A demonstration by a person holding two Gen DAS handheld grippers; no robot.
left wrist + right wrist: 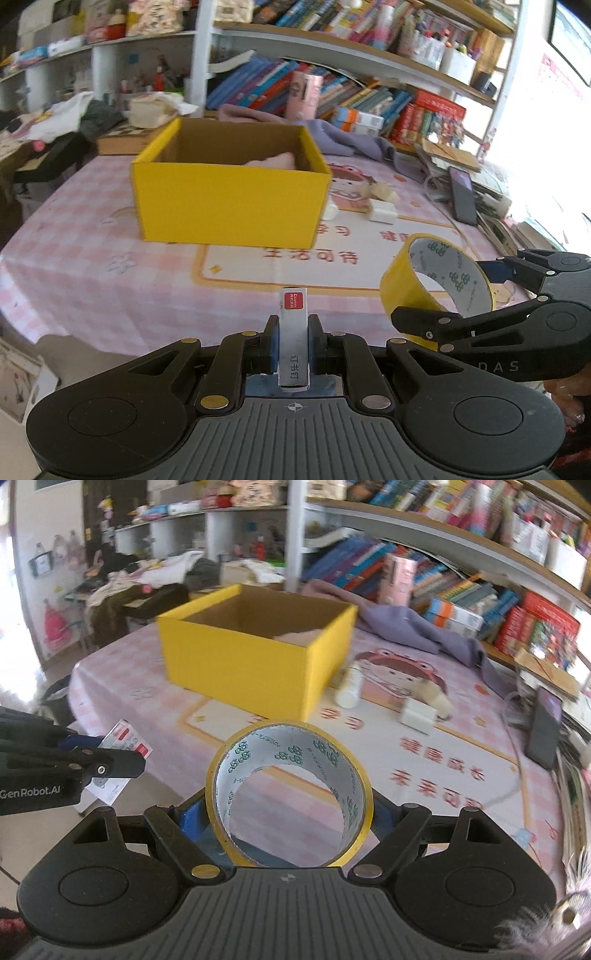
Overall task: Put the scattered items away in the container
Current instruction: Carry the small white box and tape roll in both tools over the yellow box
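Left wrist view. Left gripper [293,343] clamped on a slim staple box [293,334], held upright between the blue pads, red label at its far end. Ahead of the fingertips and slightly to the left, a yellow cardboard box [229,206], open at the top, resting on the pink checked tablecloth [92,266]; a pale pink item [275,161] lying inside against its far right corner. To the right of the gripper, the right gripper [448,295] closed around a roll of yellow tape [436,291], raised above the cloth. Beyond the roll, just right of the box, small white blocks [382,211]; farther right, a dark phone [462,195] beside stacked papers. Behind the box, a purple cloth [351,140] and shelves of books [332,88].

Right wrist view. Right gripper [290,808] with jaws wide apart yet pressed on the tape roll [290,797], its hollow core facing the lens. Straight ahead of the fingertips, the yellow box [255,668], well apart from the roll. Left of the gripper, the left gripper [107,755] shut on the staple box [127,740]. Ahead and right, a small white bottle [349,686] lying just beside the box, then a white block [417,716]; phone [543,731] at the far right edge.
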